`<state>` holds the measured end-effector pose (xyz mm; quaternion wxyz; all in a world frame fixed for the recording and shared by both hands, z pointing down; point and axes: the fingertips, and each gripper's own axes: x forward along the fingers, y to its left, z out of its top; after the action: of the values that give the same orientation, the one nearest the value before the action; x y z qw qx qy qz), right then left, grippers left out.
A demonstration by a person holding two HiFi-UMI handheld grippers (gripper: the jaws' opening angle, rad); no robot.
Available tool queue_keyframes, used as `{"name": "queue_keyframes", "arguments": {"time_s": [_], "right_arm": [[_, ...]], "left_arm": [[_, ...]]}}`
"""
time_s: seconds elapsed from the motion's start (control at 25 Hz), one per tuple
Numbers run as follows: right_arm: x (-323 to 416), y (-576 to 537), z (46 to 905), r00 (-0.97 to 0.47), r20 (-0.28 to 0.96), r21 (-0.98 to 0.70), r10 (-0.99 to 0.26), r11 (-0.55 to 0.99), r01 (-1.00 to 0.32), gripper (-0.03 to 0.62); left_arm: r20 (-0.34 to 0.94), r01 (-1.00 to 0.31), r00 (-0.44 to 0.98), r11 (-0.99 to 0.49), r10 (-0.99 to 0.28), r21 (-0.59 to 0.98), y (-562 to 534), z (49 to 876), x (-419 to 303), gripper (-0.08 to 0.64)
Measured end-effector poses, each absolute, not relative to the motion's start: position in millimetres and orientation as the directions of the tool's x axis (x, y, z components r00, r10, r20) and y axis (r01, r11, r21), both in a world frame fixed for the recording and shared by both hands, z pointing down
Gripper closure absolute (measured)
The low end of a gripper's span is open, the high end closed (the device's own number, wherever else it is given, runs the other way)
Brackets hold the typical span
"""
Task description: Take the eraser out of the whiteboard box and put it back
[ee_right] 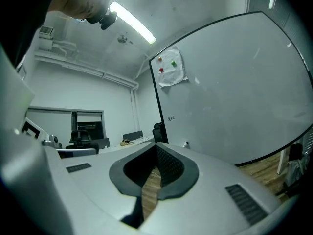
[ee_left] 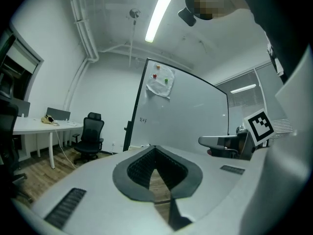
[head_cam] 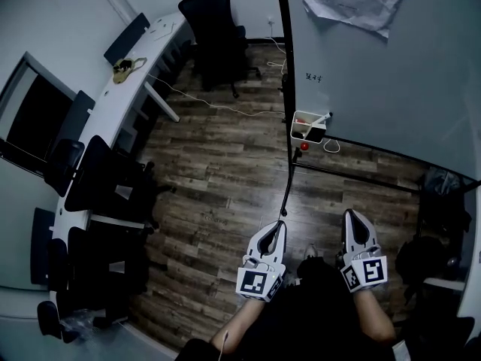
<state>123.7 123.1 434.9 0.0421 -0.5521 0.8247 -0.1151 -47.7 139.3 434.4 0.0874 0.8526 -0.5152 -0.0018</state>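
A small white whiteboard box (head_cam: 309,127) hangs at the lower left corner of the big whiteboard (head_cam: 376,74). It holds something dark and something red, too small to tell apart, and a red knob (head_cam: 304,146) sits just under it. Both grippers are held level near the person's body, well short of the box. My left gripper (head_cam: 280,226) has its jaws together with nothing between them. My right gripper (head_cam: 351,215) is shut and empty too. The whiteboard (ee_left: 186,116) fills the middle of the left gripper view, and the whiteboard (ee_right: 234,97) stands at the right of the right gripper view.
A long white desk (head_cam: 128,89) runs along the left wall with black chairs (head_cam: 105,179) at it. A black office chair (head_cam: 214,28) stands at the back, a white cable (head_cam: 203,100) crosses the wooden floor, and dark bags (head_cam: 443,194) lie at the right.
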Motion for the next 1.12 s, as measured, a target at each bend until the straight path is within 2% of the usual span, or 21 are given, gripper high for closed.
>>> {"name": "queue_keyframes", "arguments": {"time_s": [0.6,1.12], "right_arm": [[157.4,38.6,447.4,-0.453,0.088,-0.247,-0.887,0.421,-0.873,0.580],[141.5,-2.6,454.9,-0.460,0.104,-0.255,-0.882,0.423,-0.869,0.580]], "left_arm": [[0.111,-0.917,0.392,-0.378,-0.913,0.131,68.9,427.4,-8.6,0.554],[0.100,-0.905,0.416,-0.400,-0.904,0.147,32.4,431.5,-4.2,0.554]]}}
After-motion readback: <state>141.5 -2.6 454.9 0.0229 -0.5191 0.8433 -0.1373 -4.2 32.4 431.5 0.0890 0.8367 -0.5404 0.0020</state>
